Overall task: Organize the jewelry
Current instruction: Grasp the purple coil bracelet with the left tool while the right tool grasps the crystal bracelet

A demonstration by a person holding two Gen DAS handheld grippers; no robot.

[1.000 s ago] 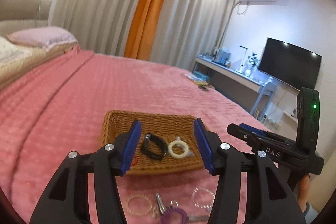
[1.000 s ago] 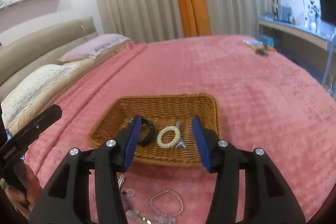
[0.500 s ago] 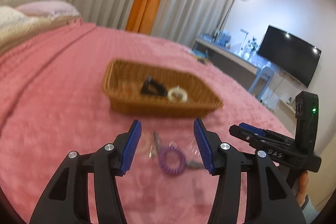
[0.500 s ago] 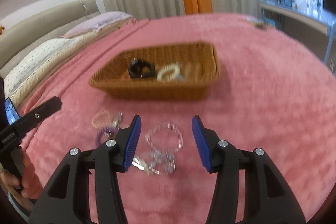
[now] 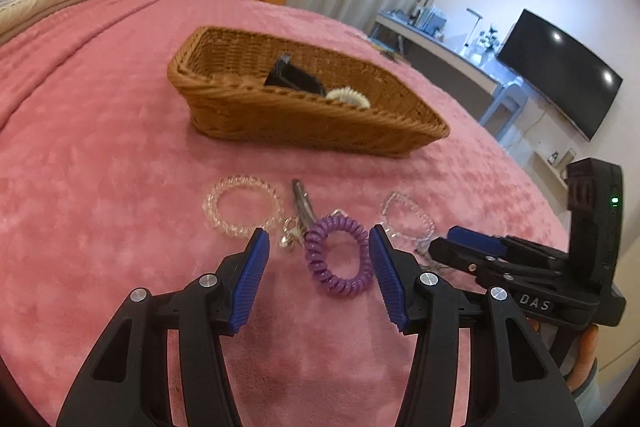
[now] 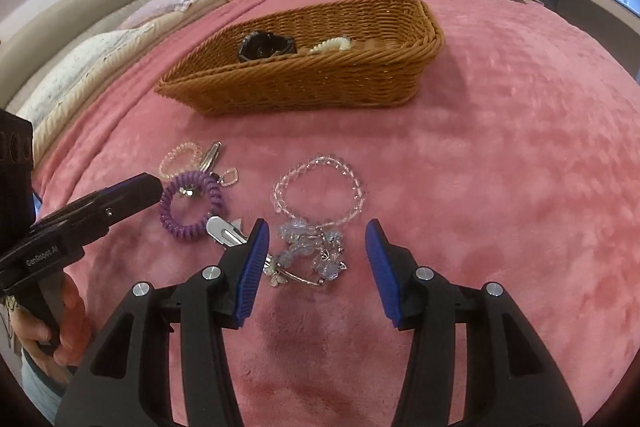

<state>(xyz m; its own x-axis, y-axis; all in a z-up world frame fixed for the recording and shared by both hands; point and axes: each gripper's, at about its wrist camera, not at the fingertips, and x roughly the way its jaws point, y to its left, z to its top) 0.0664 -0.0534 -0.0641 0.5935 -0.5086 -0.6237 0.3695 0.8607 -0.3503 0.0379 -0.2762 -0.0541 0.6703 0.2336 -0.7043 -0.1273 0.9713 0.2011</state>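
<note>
two open grippers, nothing held: my left gripper straddles the purple coil bracelet, my right gripper the blue bead bracelet, both on the pink bedspread before the wicker basket. risk: snagging the neighbouring hair clip, since pieces touch.

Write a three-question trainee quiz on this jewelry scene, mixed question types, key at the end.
1. True or false: the wicker basket is empty.
2. Which item lies in front of the left gripper, between its fingers as its camera sees it? A. purple coil bracelet B. clear bead bracelet C. white coil ring
3. Fill in: the blue bead charm bracelet lies on the pink ____, in front of the right gripper.

Key: 1 false, it holds a black item and the white coil ring. 2 A. 3 blanket.
</note>
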